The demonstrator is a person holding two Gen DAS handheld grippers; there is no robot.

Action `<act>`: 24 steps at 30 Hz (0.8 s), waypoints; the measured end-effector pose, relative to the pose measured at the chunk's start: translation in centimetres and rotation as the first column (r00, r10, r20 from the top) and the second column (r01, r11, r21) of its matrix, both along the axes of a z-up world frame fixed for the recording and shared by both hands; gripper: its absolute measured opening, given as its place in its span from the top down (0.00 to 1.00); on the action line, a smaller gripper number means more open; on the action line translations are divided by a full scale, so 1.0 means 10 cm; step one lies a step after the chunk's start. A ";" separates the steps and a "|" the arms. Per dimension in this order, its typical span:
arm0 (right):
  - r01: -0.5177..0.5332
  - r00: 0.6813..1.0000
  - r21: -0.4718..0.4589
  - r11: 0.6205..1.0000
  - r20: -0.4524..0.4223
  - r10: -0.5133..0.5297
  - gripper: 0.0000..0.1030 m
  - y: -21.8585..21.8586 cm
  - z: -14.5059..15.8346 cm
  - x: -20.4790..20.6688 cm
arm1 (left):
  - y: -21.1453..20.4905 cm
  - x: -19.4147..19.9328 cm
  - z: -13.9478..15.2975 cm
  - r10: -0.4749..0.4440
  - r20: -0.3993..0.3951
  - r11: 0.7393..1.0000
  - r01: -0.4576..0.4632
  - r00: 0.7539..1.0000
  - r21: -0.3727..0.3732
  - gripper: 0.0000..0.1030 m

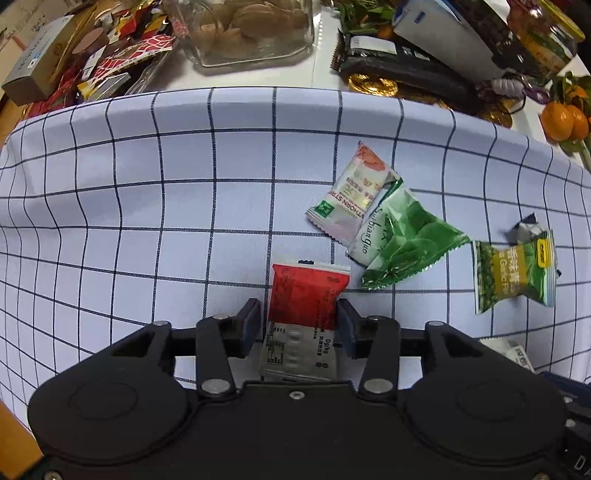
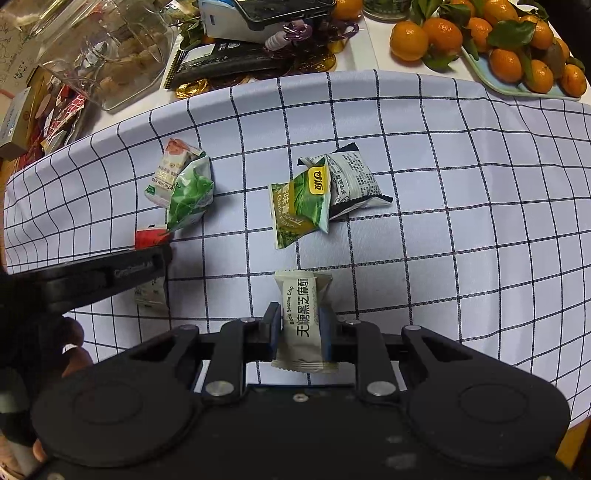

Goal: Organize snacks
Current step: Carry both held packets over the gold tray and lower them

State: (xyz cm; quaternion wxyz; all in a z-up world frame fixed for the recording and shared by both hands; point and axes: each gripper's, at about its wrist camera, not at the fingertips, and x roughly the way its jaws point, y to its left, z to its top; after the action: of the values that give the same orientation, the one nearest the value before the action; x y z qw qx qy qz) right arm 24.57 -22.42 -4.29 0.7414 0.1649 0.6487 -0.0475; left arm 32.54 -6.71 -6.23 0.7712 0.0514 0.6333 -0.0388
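Note:
A red and silver snack packet (image 1: 306, 291) lies on the checked cloth (image 1: 147, 184) between the jaws of my left gripper (image 1: 298, 323). Those jaws stand open, with a gap at the left pad. My right gripper (image 2: 299, 328) is shut on a cream black-sesame crisp packet (image 2: 299, 306), held upright between its blue pads. Beyond the red packet, a white hawthorn packet (image 1: 354, 192) and a green packet (image 1: 402, 240) overlap. A yellow-green garlic packet (image 2: 301, 206) leans on a black-and-white packet (image 2: 351, 181) ahead of the right gripper.
A glass jar of biscuits (image 1: 251, 29), boxes and red wrappers crowd the far left edge. A dark pouch with gold coins (image 1: 391, 70) and a tray of mandarins (image 2: 498, 40) line the back. The left tool's black frame (image 2: 92, 277) and a hand (image 2: 74, 347) fill the right view's lower left.

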 end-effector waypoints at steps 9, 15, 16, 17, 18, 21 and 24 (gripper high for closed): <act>0.002 1.000 -0.002 1.000 0.016 -0.002 0.78 -0.02 0.06 -0.02 | 0.10 -0.03 0.05 0.033 -0.024 0.998 -0.034 0.999 -0.049 0.59; 0.022 0.997 -0.020 1.000 0.079 -0.020 0.78 -0.09 0.22 -0.16 | 0.17 -0.49 0.37 0.050 0.015 0.991 -0.047 0.999 -0.126 0.59; 0.027 0.995 -0.011 1.000 0.097 -0.026 0.78 -0.11 0.27 -0.22 | 0.16 -0.60 0.44 0.037 0.032 0.992 -0.033 0.999 -0.121 0.59; 0.033 0.992 0.001 0.999 0.118 -0.033 0.78 -0.12 0.33 -0.29 | 0.18 -0.73 0.54 0.013 0.061 0.993 -0.006 0.998 -0.117 0.59; 0.038 0.989 0.013 0.999 0.144 -0.040 0.78 -0.13 0.39 -0.38 | 0.20 -0.86 0.63 -0.002 0.093 0.993 0.013 0.996 -0.115 0.59; 0.021 0.970 -0.008 1.000 0.242 -0.019 0.78 -0.08 0.60 -0.68 | 0.30 -1.27 0.86 0.005 0.164 0.990 0.018 0.986 -0.141 0.59; 0.020 0.934 -0.072 0.997 0.358 0.007 0.78 0.03 0.79 -1.08 | 0.42 -1.63 0.97 0.023 0.186 0.979 0.016 0.982 -0.205 0.59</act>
State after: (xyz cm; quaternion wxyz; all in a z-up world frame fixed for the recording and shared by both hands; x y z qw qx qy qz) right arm 13.74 -22.12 3.58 0.8525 0.1450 0.5003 -0.0433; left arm 16.29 -2.54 3.49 0.8287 -0.0266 0.5505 -0.0977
